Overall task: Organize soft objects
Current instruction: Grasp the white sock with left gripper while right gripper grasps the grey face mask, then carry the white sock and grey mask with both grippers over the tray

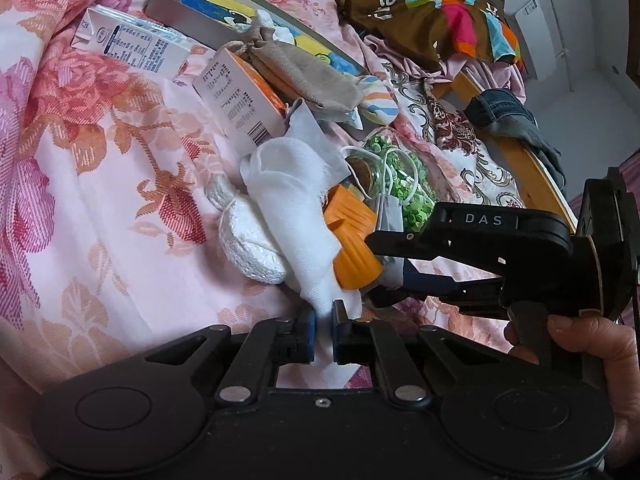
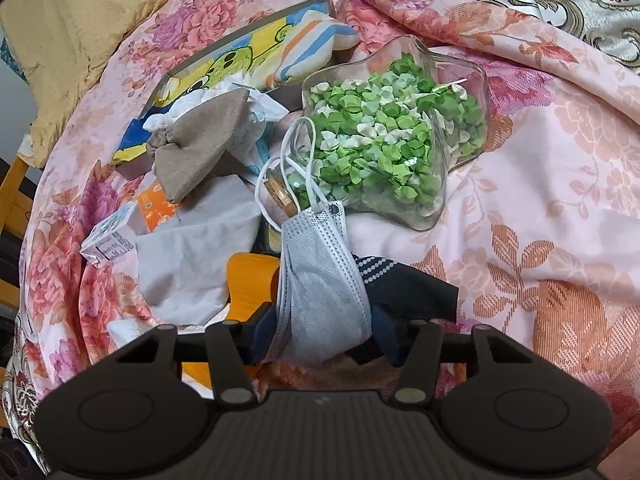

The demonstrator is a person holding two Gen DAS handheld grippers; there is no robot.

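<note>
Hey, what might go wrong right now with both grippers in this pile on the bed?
1. The left gripper pinches only the tip of the white cloth; it may slip out.
2. The mask at the right gripper has its ear loop around the glass jar's neck, so pulling may drag the jar.

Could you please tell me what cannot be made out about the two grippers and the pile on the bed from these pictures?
- Right gripper, right wrist view: the grey face mask drapes over the gap, hiding what the fingertips clamp.
- Orange object, left wrist view: the white cloth and the right gripper cover much of it; its identity is unclear.
- Milk carton, right wrist view: print too small to read.
- Left gripper: pinches the white cloth's edge; the cloth's lower end is hidden behind the gripper body.
</note>
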